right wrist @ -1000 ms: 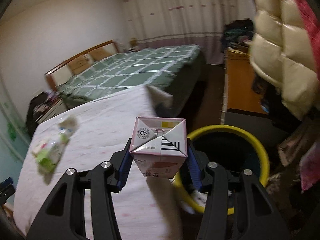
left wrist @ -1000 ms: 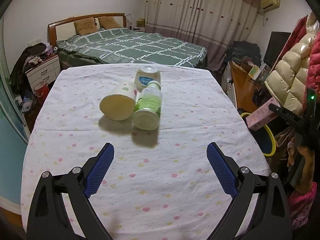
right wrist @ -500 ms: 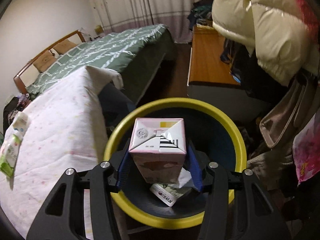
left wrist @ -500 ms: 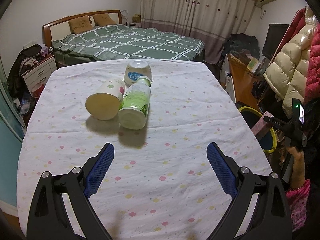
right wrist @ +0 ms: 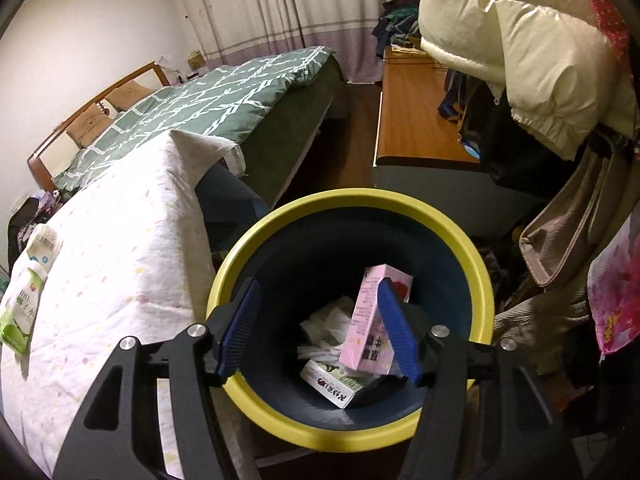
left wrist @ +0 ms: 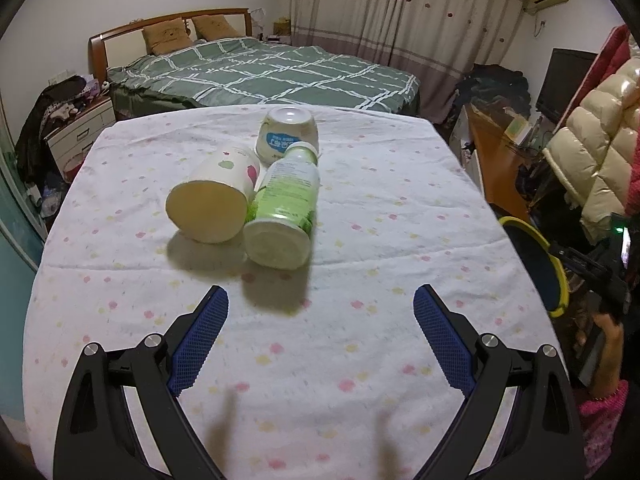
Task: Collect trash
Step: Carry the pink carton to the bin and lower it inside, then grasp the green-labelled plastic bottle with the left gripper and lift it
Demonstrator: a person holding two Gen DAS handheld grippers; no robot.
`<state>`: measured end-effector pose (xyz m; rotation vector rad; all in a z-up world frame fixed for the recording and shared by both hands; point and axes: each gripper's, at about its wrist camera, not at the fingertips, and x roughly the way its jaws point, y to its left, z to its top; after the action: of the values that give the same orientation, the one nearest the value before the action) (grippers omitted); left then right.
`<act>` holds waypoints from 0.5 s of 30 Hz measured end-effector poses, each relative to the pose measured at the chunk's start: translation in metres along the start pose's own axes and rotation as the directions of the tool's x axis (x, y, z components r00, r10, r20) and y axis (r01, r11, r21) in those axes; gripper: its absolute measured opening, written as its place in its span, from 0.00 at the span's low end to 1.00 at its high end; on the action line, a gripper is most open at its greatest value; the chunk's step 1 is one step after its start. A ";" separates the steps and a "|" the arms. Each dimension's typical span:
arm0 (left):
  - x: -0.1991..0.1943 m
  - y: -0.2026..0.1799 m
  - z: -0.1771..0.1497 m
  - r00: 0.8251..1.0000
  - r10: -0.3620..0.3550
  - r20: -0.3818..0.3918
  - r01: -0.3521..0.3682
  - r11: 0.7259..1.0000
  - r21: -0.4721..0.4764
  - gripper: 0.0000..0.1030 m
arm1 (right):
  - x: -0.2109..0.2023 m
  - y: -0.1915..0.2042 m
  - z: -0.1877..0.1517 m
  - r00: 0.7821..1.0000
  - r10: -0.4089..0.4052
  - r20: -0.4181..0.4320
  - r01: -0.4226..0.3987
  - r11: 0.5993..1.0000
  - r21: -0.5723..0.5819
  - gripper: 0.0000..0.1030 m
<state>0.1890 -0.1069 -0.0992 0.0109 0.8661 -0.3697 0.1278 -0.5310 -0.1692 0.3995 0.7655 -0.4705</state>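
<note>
Pink carton (right wrist: 374, 320) drops into the yellow-rimmed bin (right wrist: 348, 200); right gripper (right wrist: 320, 328) has just spread to release it; left gripper (left wrist: 320, 336) gapes empty, aimed at the bottle (left wrist: 286, 208).

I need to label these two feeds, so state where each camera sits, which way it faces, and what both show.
Left wrist: on the left gripper, jaws open, looking down across the table at a cup, bottle and tub; the person's other hand shows at the right edge.
Right wrist: on the right gripper, jaws just opened, looking down into the yellow-rimmed bin at the pink carton inside, clear of the pads.
Shared: table, bottle, bin, bed.
</note>
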 end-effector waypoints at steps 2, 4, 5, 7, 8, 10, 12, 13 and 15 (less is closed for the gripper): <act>0.015 0.004 0.006 1.000 0.006 -0.012 -0.006 1.000 0.005 0.90 | 0.001 0.001 -0.001 1.000 0.004 -0.002 -0.004 1.000 -0.003 0.57; 0.027 0.009 0.012 1.000 0.011 -0.018 -0.011 1.000 0.000 0.90 | 0.001 0.002 -0.001 1.000 0.007 -0.003 -0.007 1.000 -0.003 0.57; 0.030 0.011 0.014 1.000 0.009 -0.017 -0.009 1.000 -0.002 0.90 | 0.001 0.002 -0.002 1.000 0.008 -0.004 -0.008 1.000 -0.003 0.57; 0.039 0.015 0.021 1.000 0.025 -0.009 -0.025 1.000 0.003 0.90 | 0.002 0.001 -0.002 1.000 0.011 -0.006 -0.011 1.000 -0.002 0.57; 0.043 0.016 0.024 0.999 0.037 -0.009 -0.037 0.999 0.006 0.90 | 0.002 0.001 -0.003 1.000 0.012 -0.006 -0.012 1.000 -0.001 0.57; 0.051 0.020 0.030 0.999 0.036 -0.008 -0.036 0.999 0.000 0.90 | 0.003 0.001 -0.003 1.000 0.014 -0.009 -0.014 1.000 -0.001 0.57; 0.057 0.020 0.035 0.999 0.031 -0.012 -0.031 1.000 0.000 0.89 | 0.004 0.001 -0.004 1.000 0.016 -0.010 -0.016 1.000 -0.001 0.57; 0.060 0.020 0.037 0.999 0.032 -0.013 -0.032 0.999 0.004 0.89 | 0.005 0.002 -0.004 1.000 0.017 -0.012 -0.017 1.000 -0.001 0.57; 0.065 0.018 0.040 0.999 0.041 -0.015 -0.041 0.999 0.006 0.87 | 0.006 0.002 -0.004 1.000 0.019 -0.014 -0.019 1.000 0.000 0.57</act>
<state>0.2630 -0.1167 -0.1243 0.0373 0.8789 -0.3341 0.1302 -0.5290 -0.1765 0.4101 0.7748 -0.4508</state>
